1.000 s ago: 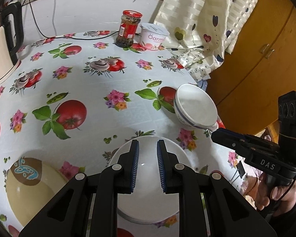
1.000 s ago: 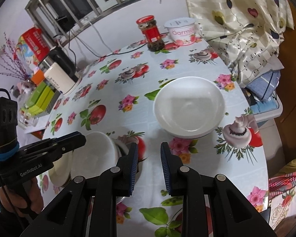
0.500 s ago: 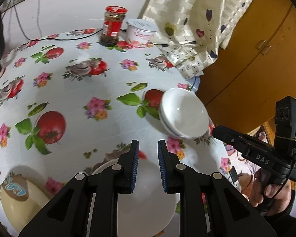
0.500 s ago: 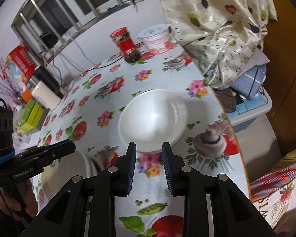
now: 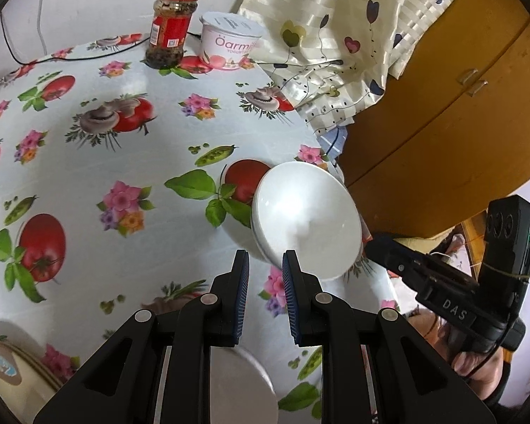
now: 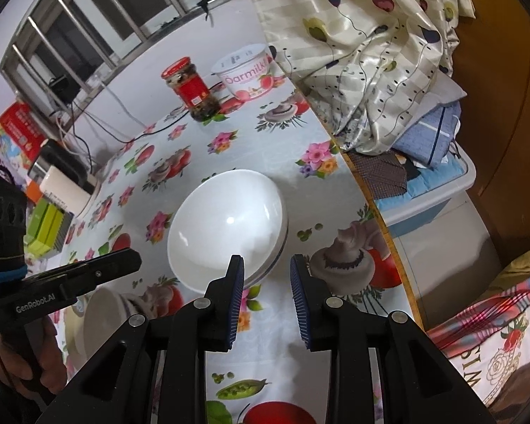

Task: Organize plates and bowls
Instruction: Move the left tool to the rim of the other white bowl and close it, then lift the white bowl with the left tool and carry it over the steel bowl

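A white bowl [image 5: 305, 224] sits near the table's right edge; in the right wrist view it [image 6: 226, 233] lies just ahead of my right gripper [image 6: 266, 270], which is open and empty, with the bowl's near rim between the finger tips. My left gripper [image 5: 265, 268] is open and empty, just left of the bowl. A white plate [image 5: 242, 388] lies under the left gripper. A beige bowl with a blue mark [image 5: 7, 367] sits at the lower left. The left gripper [image 6: 88, 275] shows in the right wrist view.
A red-lidded jar [image 5: 171, 28] and a yogurt tub [image 5: 229, 46] stand at the back. A curtain [image 5: 335, 35] hangs over the right edge beside a wooden cabinet [image 5: 441, 123]. A blue bin of clothes [image 6: 431, 183] sits below the edge.
Both grippers moved toward the white bowl by the table's right edge. The left gripper left the white plate behind; the right gripper's jaws opened a little wider.
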The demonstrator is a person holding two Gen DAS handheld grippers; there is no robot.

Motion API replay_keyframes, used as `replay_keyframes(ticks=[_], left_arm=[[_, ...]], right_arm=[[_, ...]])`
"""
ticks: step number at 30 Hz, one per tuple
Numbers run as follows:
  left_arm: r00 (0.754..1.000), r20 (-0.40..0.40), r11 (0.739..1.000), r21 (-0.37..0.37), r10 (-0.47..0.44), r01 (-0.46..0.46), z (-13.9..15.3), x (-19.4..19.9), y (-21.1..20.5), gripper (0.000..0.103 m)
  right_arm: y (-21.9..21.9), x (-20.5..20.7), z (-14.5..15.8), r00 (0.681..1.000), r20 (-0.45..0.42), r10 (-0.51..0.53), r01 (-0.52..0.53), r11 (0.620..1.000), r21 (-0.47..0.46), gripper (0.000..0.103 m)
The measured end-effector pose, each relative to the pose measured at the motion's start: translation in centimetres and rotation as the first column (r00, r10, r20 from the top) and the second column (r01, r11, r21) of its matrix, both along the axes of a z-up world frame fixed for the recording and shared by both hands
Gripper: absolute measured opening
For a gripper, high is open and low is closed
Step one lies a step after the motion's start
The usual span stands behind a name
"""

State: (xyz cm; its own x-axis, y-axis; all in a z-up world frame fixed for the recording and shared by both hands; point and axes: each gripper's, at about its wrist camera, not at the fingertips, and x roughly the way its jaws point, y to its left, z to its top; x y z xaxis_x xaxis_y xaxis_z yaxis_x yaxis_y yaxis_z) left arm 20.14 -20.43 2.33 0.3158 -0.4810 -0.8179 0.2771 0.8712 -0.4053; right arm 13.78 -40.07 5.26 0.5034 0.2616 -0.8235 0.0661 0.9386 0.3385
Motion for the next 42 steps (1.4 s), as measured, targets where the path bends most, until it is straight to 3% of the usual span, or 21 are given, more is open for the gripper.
replay_keyframes(ticks=[7, 16, 42], left_arm=[[0.997, -0.064, 0.999, -0.009, 0.033, -0.033, -1.7, 1.6, -0.6, 0.020], [0.996, -0.084, 0.999, -0.023, 0.038, -0.040, -2.5, 2.5, -1.3, 0.020], [0.999, -0.031, 1.000, -0.016, 0.008, -0.009, -2.1, 1.9, -1.7, 0.020]], right_arm=[[-0.3, 1.1, -0.7, 1.000, -0.006, -0.002, 0.002, 1.000, 0.013, 0.027], [-0.5, 1.9, -1.5, 1.000, -0.018, -0.001, 0.002, 1.000, 0.019, 0.022], [0.4, 2.1, -1.4, 1.000, -0.019, 0.013, -0.013, 1.000, 0.004, 0.019]])
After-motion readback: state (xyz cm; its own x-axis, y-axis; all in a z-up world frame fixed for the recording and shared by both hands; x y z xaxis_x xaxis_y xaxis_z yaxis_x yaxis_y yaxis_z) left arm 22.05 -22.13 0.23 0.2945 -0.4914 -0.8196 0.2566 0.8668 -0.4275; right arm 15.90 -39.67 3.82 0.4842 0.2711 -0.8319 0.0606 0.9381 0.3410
